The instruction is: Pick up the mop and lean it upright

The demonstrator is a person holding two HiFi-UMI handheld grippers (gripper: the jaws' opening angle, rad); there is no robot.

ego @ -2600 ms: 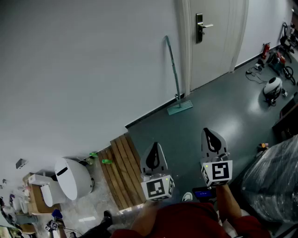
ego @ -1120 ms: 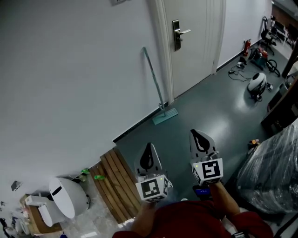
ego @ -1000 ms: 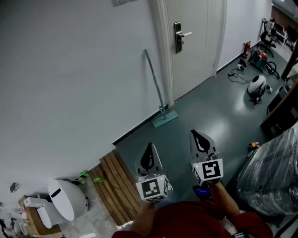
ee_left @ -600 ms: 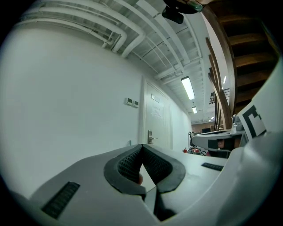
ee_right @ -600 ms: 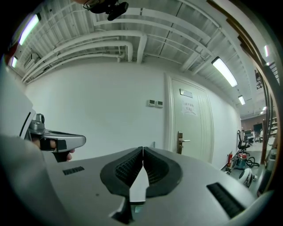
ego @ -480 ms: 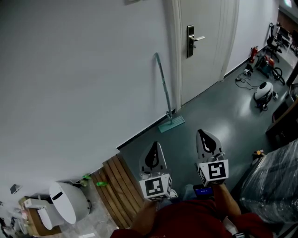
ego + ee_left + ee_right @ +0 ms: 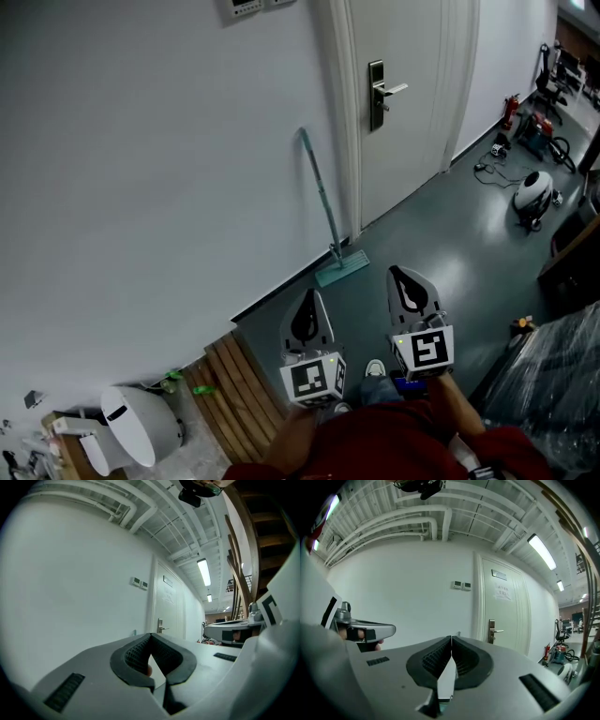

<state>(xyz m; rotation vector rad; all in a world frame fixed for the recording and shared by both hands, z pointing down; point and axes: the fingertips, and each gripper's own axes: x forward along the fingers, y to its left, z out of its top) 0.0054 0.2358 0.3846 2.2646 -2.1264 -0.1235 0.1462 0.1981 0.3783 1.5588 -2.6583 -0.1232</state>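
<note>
The mop (image 7: 324, 217) leans upright against the white wall beside the door frame, its teal flat head (image 7: 341, 269) resting on the dark floor. Both grippers hang well short of it, near the person's body. My left gripper (image 7: 308, 315) (image 7: 151, 637) is shut, tips touching, nothing between them. To its right my right gripper (image 7: 407, 284) (image 7: 451, 639) is also shut and empty. In both gripper views only the top tip of the mop handle peeks over the jaws.
A white door (image 7: 408, 84) with a metal handle (image 7: 380, 93) stands right of the mop. Wooden slats (image 7: 234, 394) and a white rounded appliance (image 7: 141, 427) lie at lower left. A plastic-wrapped bulk (image 7: 553, 384) sits at right, a white round machine (image 7: 532, 194) and gear farther back.
The view has shifted a little; the mop stays leaning on the wall. Both grippers remain shut and low near the body.
</note>
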